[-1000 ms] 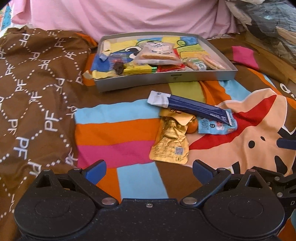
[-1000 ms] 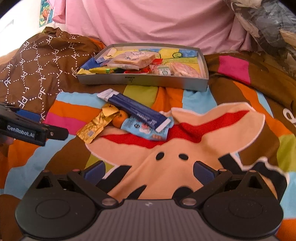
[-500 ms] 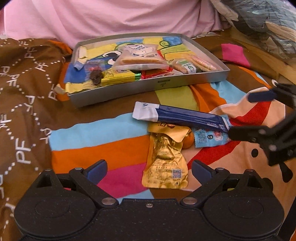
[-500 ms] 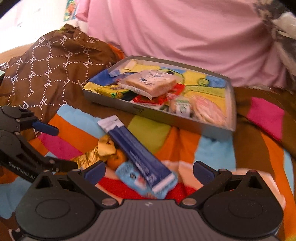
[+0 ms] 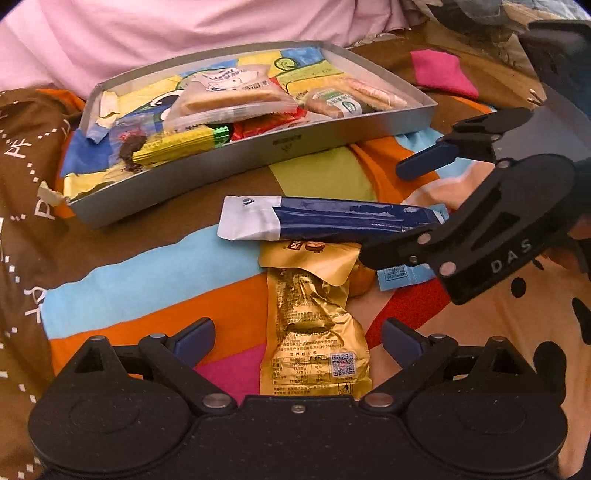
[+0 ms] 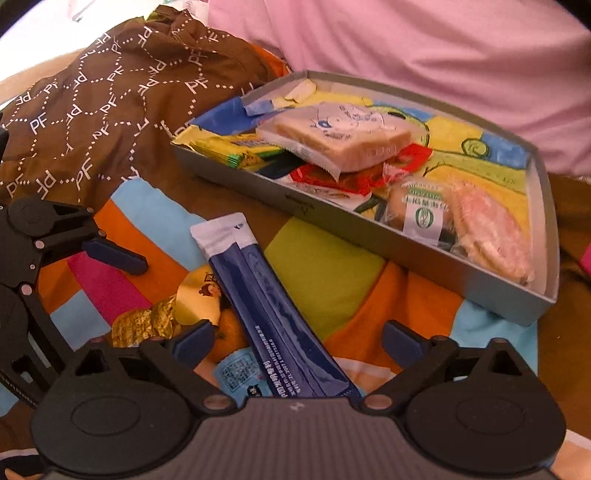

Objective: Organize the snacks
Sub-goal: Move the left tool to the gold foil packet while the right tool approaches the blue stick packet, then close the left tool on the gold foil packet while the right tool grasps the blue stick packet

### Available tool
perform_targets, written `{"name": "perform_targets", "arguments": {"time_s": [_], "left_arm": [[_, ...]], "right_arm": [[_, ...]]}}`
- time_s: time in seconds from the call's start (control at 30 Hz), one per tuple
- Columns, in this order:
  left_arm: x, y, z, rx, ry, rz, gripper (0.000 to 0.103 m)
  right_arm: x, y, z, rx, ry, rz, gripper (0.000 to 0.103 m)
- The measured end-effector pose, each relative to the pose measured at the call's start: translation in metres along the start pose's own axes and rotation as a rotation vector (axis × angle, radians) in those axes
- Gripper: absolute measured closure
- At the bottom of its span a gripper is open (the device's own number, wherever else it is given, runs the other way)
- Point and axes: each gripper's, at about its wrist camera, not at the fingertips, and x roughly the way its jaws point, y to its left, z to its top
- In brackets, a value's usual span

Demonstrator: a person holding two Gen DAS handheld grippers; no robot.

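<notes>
A grey tray (image 5: 303,142) (image 6: 334,218) holding several wrapped snacks lies at the back of the blanket. In front of it is a loose pile: a long blue stick pack (image 5: 332,221) (image 6: 273,306) rests across a gold pouch (image 5: 314,332) (image 6: 147,321), a small orange (image 5: 360,282) (image 6: 229,332) and a light blue packet (image 5: 402,275) (image 6: 236,373). My left gripper (image 5: 297,334) is open, its fingers either side of the gold pouch's near end. My right gripper (image 6: 298,339) (image 5: 384,214) is open around the blue pack's near end. One left finger (image 6: 114,254) shows at the left.
A brown patterned cloth (image 6: 92,92) is bunched up left of the tray. Pink fabric (image 5: 184,33) rises behind it. The striped, cartoon-printed blanket (image 5: 147,266) lies under everything. In the left wrist view a hand (image 5: 576,251) holds the right gripper at the far right.
Both grippers have closed in on the pile. The right one swung in from the right to the blue pack's end. The left one advanced over the gold pouch. No snack has moved.
</notes>
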Motion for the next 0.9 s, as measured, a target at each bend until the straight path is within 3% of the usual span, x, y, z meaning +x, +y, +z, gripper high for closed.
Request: {"name": "perform_targets", "arguments": {"time_s": [0.13,0.23,0.4,0.6,0.9], "left_arm": [[0.004,-0.001,0.001,0.012,0.005,0.004,0.006],[0.004,-0.001,0.001,0.019,0.002,0.003,0.009],[0.003,0.000,0.003,0.019,0.008,0.005,0.022],[0.000,0.001,0.002,-0.012,0.034,0.017,0.044],[-0.014,0.001,-0.009,-0.127,0.101,0.016,0.048]], "right_arm": [[0.000,-0.003,-0.002,0.021,0.001,0.037,0.015],[-0.001,-0.005,-0.003,0.038,0.005,0.083,0.027],[-0.006,-0.010,-0.007,0.087,0.018,0.128,0.050],[-0.017,-0.009,-0.018,0.111,0.030,0.096,0.053],[-0.043,0.014,-0.034,0.178,0.053,0.004,0.057]]}}
